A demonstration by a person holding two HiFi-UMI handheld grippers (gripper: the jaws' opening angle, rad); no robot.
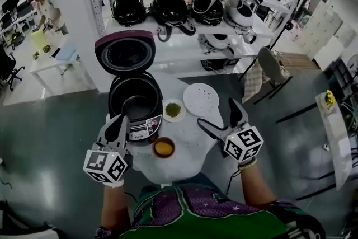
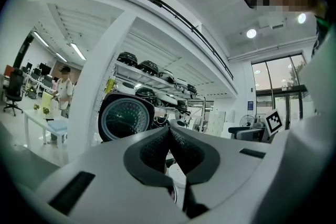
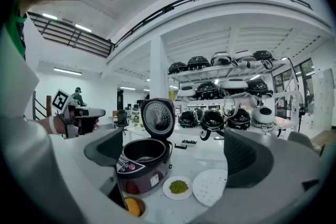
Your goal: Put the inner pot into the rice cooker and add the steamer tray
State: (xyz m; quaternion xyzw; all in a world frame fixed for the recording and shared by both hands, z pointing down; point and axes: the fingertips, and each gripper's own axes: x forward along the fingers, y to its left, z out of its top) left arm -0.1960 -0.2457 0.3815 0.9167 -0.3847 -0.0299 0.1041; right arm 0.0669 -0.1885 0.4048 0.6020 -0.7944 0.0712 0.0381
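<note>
While we hold two grippers over one round white table (image 1: 190,140), the count is quick: one rice cooker, one inner pot, one bowl, one plate, one steamer tray.

At the left, our left gripper (image 1: 123,118) points level at the cooker's front, with its tips over the control panel. Its dimpled dark pads are clenched together with nothing between them.

Next comes the rice cooker (image 1: 146,130), maroon, rounded and glossy. Its one lid (image 1: 126,53) stands open and upright behind it. The inner pot (image 1: 137,104), dark and smooth, already sits inside the cooker body.

Just beside the cooker's front sits the small round bowl (image 1: 164,148) with orange contents.

To the right of the cooker lies the white plate (image 1: 174,110) with a heap of green beans.

Further right, the steamer tray (image 1: 201,99), a flat white perforated disc, lies on the table, apart from the cooker.

Our right gripper (image 1: 217,112) is near the tray, aimed slightly down. Its jaws are spread wide and grasp nothing.

Behind the table, white shelves (image 1: 184,31) carry two rows of black and white cookers.
</note>
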